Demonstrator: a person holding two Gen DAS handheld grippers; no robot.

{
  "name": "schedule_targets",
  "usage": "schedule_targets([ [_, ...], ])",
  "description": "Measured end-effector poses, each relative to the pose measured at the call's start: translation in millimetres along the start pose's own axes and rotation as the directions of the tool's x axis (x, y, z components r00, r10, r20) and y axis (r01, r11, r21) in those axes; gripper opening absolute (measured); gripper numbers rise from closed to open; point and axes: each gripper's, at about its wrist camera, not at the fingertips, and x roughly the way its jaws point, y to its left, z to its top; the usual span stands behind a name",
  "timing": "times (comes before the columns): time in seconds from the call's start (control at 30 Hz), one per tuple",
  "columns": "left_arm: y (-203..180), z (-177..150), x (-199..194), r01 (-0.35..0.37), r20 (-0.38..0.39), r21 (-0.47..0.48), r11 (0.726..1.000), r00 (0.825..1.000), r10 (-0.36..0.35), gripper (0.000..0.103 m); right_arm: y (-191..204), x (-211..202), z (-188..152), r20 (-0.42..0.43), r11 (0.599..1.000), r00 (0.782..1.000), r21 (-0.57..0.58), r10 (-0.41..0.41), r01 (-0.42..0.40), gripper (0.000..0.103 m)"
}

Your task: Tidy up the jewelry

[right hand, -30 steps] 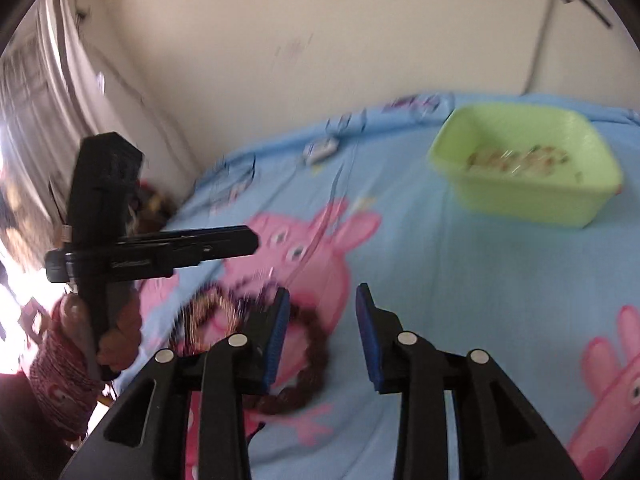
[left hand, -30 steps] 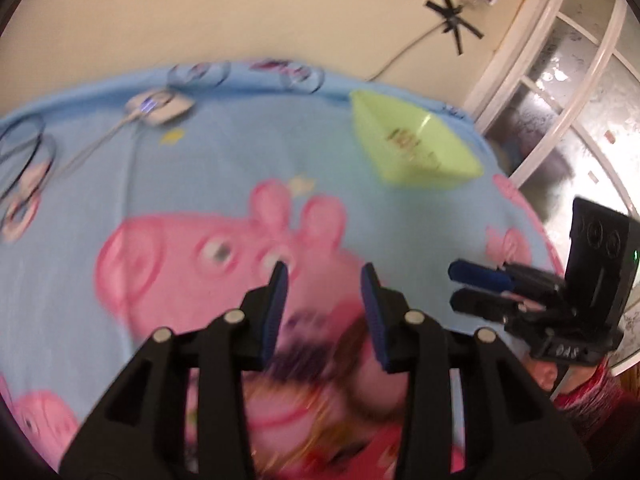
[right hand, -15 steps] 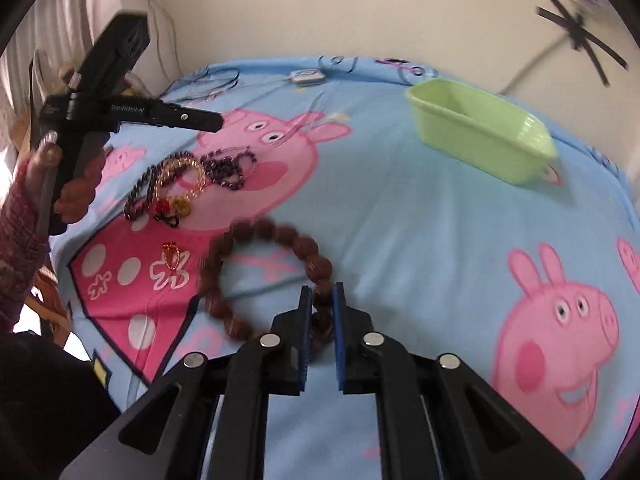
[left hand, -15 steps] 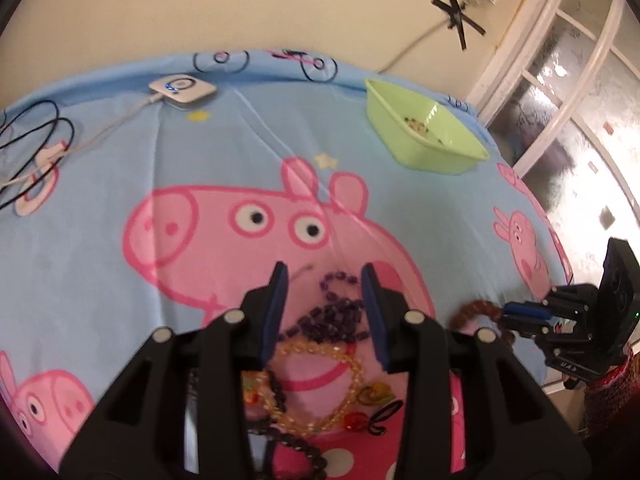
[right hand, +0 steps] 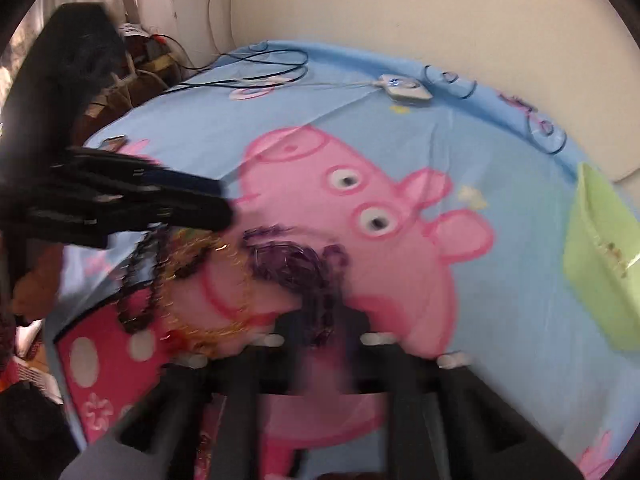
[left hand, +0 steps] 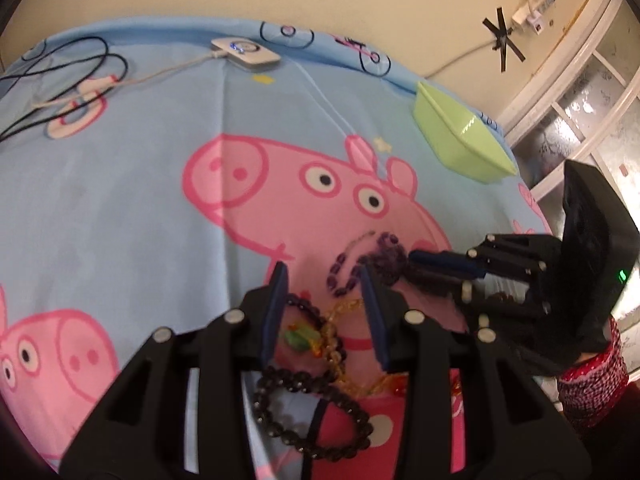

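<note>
A pile of jewelry lies on the blue Peppa Pig sheet: a purple bead string (left hand: 360, 264), a gold bead chain (left hand: 340, 344), a black bead bracelet (left hand: 316, 396) and a green charm (left hand: 298, 336). My left gripper (left hand: 322, 312) is open, low over the black and gold beads. My right gripper (left hand: 424, 266) comes in from the right with its tips at the purple string; its jaws look nearly together. In the blurred right wrist view the purple string (right hand: 296, 260) lies just ahead of my right gripper (right hand: 320, 320). A green bin (left hand: 460, 140) stands far right.
A white charger puck (left hand: 246, 50) with cable and black cords (left hand: 60, 76) lie at the sheet's far edge by the wall. The green bin (right hand: 600, 260) holds small items. The left gripper body (right hand: 132, 200) crosses the right view's left side.
Both grippers have dropped low onto the jewelry pile. The right gripper left the brown bead bracelet and swung to the purple string. The left gripper moved forward over the black and gold beads.
</note>
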Motion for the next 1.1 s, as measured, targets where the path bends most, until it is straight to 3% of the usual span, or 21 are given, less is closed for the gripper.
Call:
schedule_targets([
  [0.17,-30.5,6.6,12.9,0.007,-0.016,0.079,0.997,1.000,-0.006,0.036,-72.5,-25.8,-36.0,0.030,0.980,0.998,0.195,-0.052,0.045,0.000],
  [0.27,-64.2,8.5,33.1,0.002,-0.049,0.187,0.982,0.999,0.007,0.051,-114.8,-58.7,-76.3,0.039,0.950,0.994,0.301,-0.103,0.086,0.000],
  [0.33,-84.6,8.7,50.0,-0.022,-0.070,0.265,0.964,0.997,0.042,0.062,-127.1,-77.8,-104.4,0.027,0.929,0.986,0.340,-0.165,0.146,0.000],
  [0.47,-112.9,1.2,76.1,-0.107,-0.062,0.386,0.916,0.988,0.142,0.061,-154.9,-123.8,-168.6,0.030,0.842,0.963,0.493,-0.268,0.219,0.000],
  [0.5,-120.9,-0.8,79.1,-0.093,-0.063,0.411,0.907,0.990,0.130,0.053,-160.1,-134.9,-184.6,0.034,0.814,0.956,0.534,-0.291,0.229,0.000],
  [0.6,-153.4,-1.0,90.7,-0.019,-0.104,0.477,0.879,0.991,0.078,0.003,-165.3,-156.8,-219.0,0.057,0.747,0.949,0.632,-0.309,0.205,0.000],
  [0.77,-217.3,9.7,126.7,0.145,-0.224,0.502,0.853,0.974,-0.033,0.003,-157.8,-156.8,-226.2,0.102,0.737,0.953,0.659,-0.285,0.150,0.000],
  [0.83,-242.8,8.0,138.8,0.234,-0.285,0.498,0.835,0.954,-0.097,0.003,-159.1,-149.0,-220.3,0.155,0.747,0.966,0.663,-0.206,0.052,0.000],
  [0.9,-256.4,5.3,145.6,0.238,-0.291,0.505,0.829,0.952,-0.096,0.003,-155.9,-140.3,-213.0,0.201,0.756,0.972,0.654,-0.124,-0.038,0.000],
  [0.97,-260.9,3.9,142.6,0.258,-0.304,0.499,0.827,0.946,-0.112,0.003,-153.0,-141.7,-209.0,0.212,0.777,0.972,0.628,-0.104,-0.054,0.000],
  [1.0,-258.3,3.7,137.8,0.258,-0.302,0.490,0.833,0.946,-0.116,0.007,-150.4,-145.4,-210.3,0.214,0.789,0.969,0.613,-0.124,-0.035,0.000],
  [1.03,-252.7,3.7,129.8,0.246,-0.290,0.478,0.843,0.950,-0.114,0.023,-147.7,-148.9,-212.6,0.211,0.793,0.966,0.609,-0.149,-0.011,0.000],
  [1.07,-248.0,4.4,123.1,0.237,-0.276,0.472,0.849,0.955,-0.113,0.033,-146.3,-152.8,-215.8,0.205,0.793,0.962,0.608,-0.181,0.020,0.016],
  [1.1,-244.8,4.9,115.3,0.229,-0.248,0.470,0.853,0.961,-0.121,0.047,-146.1,-157.7,-219.7,0.196,0.789,0.954,0.611,-0.227,0.063,0.038],
])
